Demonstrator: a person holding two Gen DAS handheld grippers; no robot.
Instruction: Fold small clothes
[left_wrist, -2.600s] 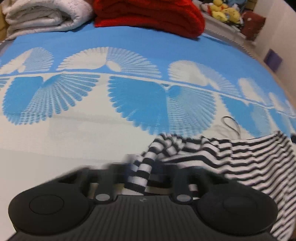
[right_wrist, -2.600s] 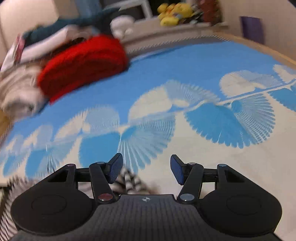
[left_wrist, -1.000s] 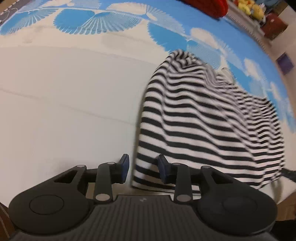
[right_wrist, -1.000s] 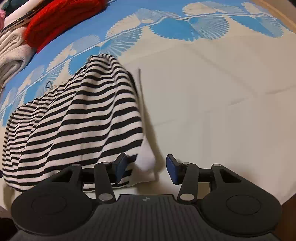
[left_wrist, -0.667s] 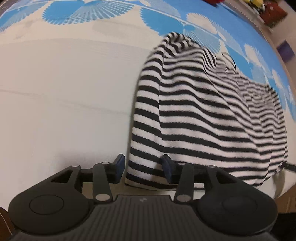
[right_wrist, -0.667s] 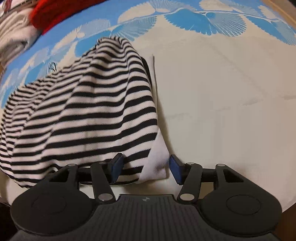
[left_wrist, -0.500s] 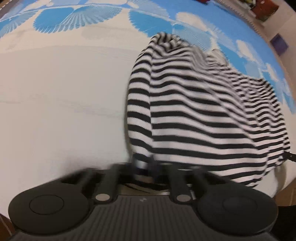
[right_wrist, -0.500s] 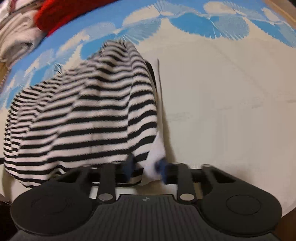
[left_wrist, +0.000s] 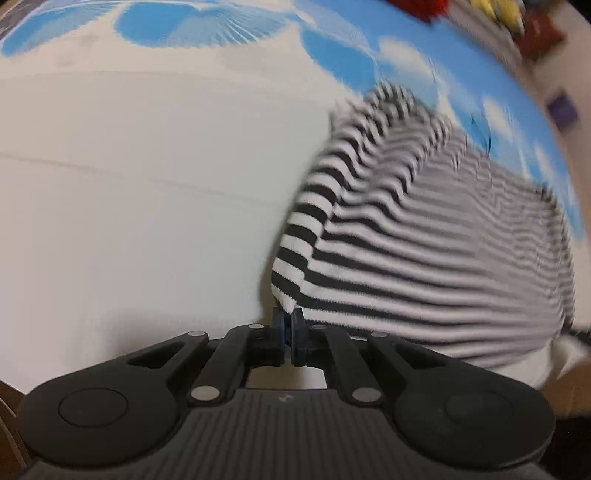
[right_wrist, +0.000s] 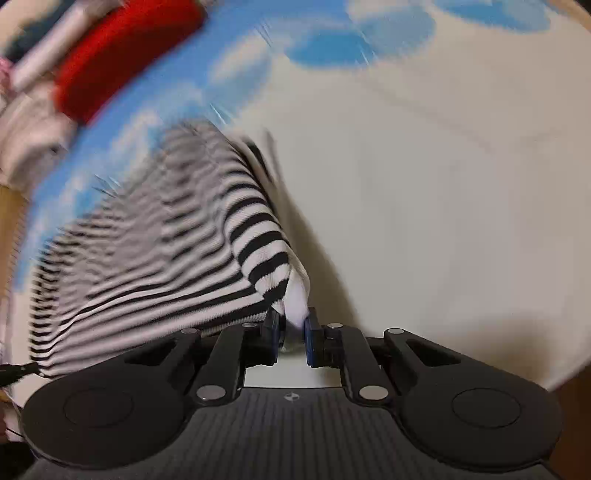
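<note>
Left hand-held gripper (left_wrist: 287, 325): is pinching the left near corner of the striped garment (left_wrist: 424, 236), fingers clenched on it.
Striped garment: is lying on the bed cover (left_wrist: 129, 184), near its front edge.
Right hand-held gripper (right_wrist: 293, 328): is clamping the garment's right near corner.
Red knit (right_wrist: 122, 55): is lying far back, blurred.

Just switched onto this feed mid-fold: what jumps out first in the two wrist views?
The black-and-white striped garment fills the right half of the left wrist view and the left half of the right one, lying on a white and blue patterned sheet. Each near corner is pinched: the left gripper and the right gripper are both shut on its hem. A red folded pile sits blurred at the far upper left.
</note>
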